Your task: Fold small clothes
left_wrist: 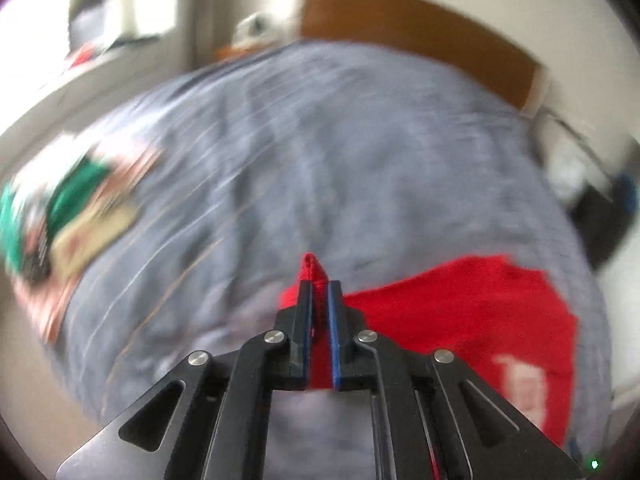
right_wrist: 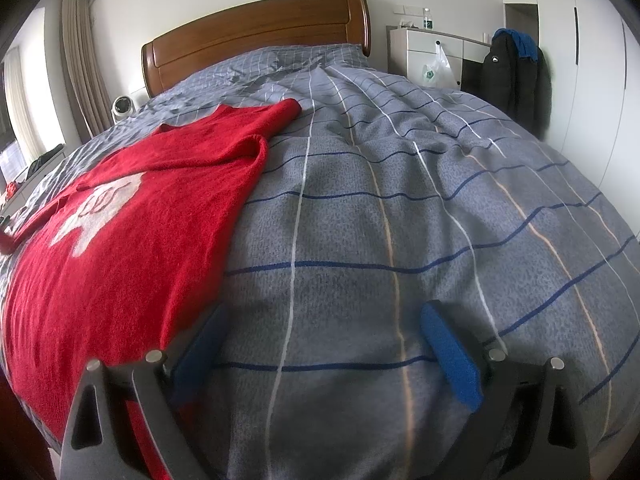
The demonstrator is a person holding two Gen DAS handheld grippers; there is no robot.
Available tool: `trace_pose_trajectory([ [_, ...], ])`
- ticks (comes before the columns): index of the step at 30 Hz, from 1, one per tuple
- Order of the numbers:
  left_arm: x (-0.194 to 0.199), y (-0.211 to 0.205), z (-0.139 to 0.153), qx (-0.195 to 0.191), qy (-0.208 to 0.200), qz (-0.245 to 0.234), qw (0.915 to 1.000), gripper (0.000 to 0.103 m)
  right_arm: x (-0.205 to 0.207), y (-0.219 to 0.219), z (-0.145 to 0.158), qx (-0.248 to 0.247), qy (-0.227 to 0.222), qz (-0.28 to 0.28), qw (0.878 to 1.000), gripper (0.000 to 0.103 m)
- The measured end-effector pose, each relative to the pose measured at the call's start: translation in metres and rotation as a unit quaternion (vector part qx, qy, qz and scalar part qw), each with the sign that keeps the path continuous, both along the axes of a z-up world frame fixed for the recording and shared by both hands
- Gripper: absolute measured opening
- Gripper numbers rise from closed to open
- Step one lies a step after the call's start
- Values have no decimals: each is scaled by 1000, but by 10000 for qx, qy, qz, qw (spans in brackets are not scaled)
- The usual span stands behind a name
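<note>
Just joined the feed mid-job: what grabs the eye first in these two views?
The red sweater with its white motif, spread on the left of the grey checked duvet. The left gripper is shut on a pinch of it; the right gripper hangs open over bare duvet.

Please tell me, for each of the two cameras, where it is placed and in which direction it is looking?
Left wrist: sits on the left gripper, faces along its fingers across the bed toward the headboard; jaws shut on a fold of the red sweater.
Right wrist: sits on the right gripper, low over the striped duvet, facing the headboard; jaws open, empty.
Shared: sweater, duvet, headboard.
</note>
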State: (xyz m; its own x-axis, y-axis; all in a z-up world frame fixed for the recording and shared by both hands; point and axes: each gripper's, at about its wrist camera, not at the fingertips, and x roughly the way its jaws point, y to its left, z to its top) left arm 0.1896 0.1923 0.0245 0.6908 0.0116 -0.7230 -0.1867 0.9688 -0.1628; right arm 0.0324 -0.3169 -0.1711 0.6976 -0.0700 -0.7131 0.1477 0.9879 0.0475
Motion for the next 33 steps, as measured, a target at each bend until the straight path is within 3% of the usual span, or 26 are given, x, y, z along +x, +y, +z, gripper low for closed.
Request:
trace_pose_trajectory([
  [4, 30, -126, 45, 254, -430, -1255, 9908, 5, 0, 0, 0, 7, -2, 4, 10000, 97],
  [7, 45, -205, 48, 325, -556, -1873, 9802, 5, -1, 0, -1, 3, -21, 17, 10000, 97],
  [10, 49, -282, 31, 261, -494, -2390, 9694, 5, -1, 0, -1, -7, -34, 39, 10000, 97],
  [14, 50, -361, -22, 194, -140, -2872, 9576, 9, -2, 0, -1, 1, -39, 71, 10000, 97],
  [15, 47, -373, -29, 232, -34, -2945, 9554, 21, -2, 0, -1, 4, -41, 77, 10000, 97],
  [16, 45, -382, -46, 332, 169, -3032, 9522, 45, -2, 0, -1, 9, -40, 81, 10000, 97],
  [18, 27, -384, -70, 525, 324, -3068, 9498, 63, -3, -1, 0, 28, -39, 87, 10000, 97],
  [19, 19, -380, -75, 549, 292, -3118, 9481, 65, -3, -1, 0, 31, -39, 93, 9999, 97],
  [21, 2, -361, -84, 573, 329, -3210, 9448, 65, -3, -2, 0, 34, -41, 108, 9999, 97],
  [24, -16, -304, -88, 708, 278, -3035, 9498, 68, -3, -2, -1, 40, -45, 120, 9999, 97],
  [28, -12, -232, -100, 1127, 311, -2591, 9588, 71, 0, 0, -2, 21, -36, 139, 9999, 100],
  [31, 0, -198, -123, 1342, 632, -2508, 9566, 71, 1, 1, -2, 5, -40, 145, 9999, 101],
  [33, 7, -192, -138, 1689, 685, -2364, 9544, 71, 1, 2, -3, -18, -45, 141, 9999, 101],
])
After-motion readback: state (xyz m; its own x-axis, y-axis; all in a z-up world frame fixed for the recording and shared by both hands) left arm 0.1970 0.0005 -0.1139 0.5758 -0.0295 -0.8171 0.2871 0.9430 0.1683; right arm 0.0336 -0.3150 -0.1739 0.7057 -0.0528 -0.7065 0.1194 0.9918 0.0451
